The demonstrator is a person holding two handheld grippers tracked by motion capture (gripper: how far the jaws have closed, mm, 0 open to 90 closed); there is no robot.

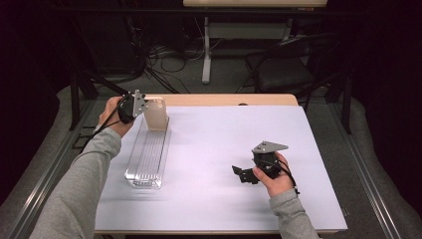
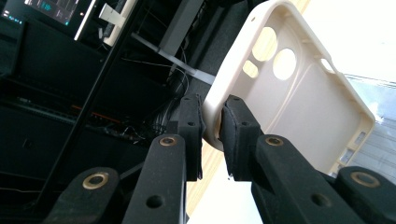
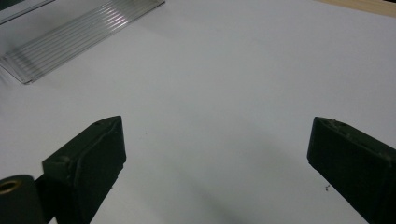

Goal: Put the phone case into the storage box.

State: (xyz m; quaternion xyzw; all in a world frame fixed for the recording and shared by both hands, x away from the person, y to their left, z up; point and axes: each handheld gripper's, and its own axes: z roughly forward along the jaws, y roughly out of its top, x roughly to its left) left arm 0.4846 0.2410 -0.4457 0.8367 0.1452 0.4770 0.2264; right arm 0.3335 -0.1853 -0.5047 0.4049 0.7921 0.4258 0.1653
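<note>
The left gripper [image 2: 212,126] pinches a cream phone case [image 2: 299,93] by the thin rim of one edge, its two pads pressed together on the wall of the case with almost no gap between them. In the high view the phone case [image 1: 155,113] stands upright at the far left of the tabletop [image 1: 224,139], over the far end of a clear ribbed tray [image 1: 148,157]; whether its lower edge rests in the tray or hangs just above it cannot be told. The case looks like a light shell of soft, flexible plastic, open on one face with camera cutouts near the top, so it should weigh next to nothing but may bend or twist if squeezed across its broad back. The raised rim seems the best hold, as it is stiffer than the flat panel, though a smooth wall could slip from the pads if the case is swung. The right gripper [image 1: 247,173] rests on the near right of the tabletop, well apart from the case, its jaws spread wide and holding nothing.
</note>
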